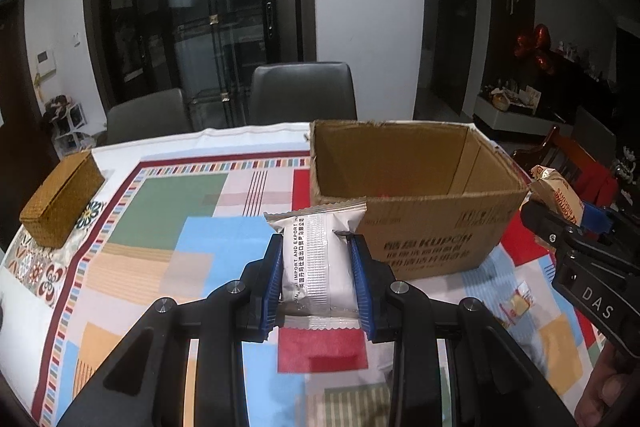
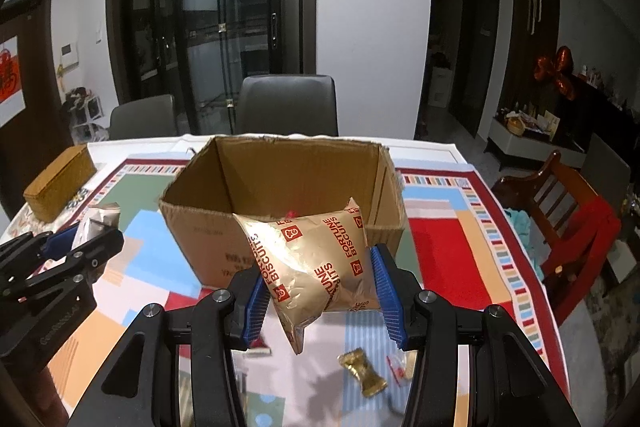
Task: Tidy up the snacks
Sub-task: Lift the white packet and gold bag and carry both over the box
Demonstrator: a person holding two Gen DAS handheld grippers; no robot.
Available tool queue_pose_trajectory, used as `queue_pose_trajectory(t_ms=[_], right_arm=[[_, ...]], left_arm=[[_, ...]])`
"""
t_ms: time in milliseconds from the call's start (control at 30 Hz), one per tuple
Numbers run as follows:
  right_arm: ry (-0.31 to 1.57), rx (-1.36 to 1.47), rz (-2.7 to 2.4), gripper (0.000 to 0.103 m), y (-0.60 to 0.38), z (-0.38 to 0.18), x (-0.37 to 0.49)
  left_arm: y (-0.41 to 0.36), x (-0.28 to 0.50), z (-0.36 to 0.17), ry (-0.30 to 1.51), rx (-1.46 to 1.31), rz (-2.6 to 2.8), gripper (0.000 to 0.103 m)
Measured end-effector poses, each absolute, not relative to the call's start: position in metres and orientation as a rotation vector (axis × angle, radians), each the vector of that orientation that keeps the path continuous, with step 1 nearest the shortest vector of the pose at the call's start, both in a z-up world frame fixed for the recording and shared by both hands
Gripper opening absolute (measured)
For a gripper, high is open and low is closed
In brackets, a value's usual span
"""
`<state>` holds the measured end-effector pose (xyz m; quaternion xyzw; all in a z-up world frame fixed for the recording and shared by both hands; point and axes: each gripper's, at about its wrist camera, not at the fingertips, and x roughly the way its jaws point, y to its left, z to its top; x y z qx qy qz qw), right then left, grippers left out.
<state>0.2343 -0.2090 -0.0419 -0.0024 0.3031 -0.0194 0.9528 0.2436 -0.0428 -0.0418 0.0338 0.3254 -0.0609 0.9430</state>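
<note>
Now | left tool (image 1: 316, 277) grips white packet (image 1: 316, 259) | right tool (image 2: 320, 291) grips "FORTUNE BISCUITS" bag (image 2: 316, 259) | box (image 1: 420, 235) possibly "KUPOH"

Matt cardboard box (image 2: 208, 251), glossy foil biscuit packet (image 2: 320, 263)

Woven box (image 1: 61, 201) on patterned tablecloth (image 1: 160, 223); grey chairs (image 2: 286, 105) behind.

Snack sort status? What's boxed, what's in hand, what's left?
Boxed: nothing visible; the cardboard box shows only bare walls, its floor is hidden. In hand: left hand-held gripper holds a white snack packet; right hand-held gripper holds a gold Fortune Biscuits bag; both are short of the box. Left: a small gold candy and small wrappers on the tablecloth.
</note>
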Motion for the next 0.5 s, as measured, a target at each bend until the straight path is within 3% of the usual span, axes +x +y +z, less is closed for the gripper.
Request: queue_pose_trajectory(t_ms=[500], right_arm=[[0.566, -0.017, -0.053, 0.049, -0.215, -0.023, 0.258]], left_arm=[[-0.057, 0.277, -0.018, 0.612, 0.079, -0.155, 0.032]])
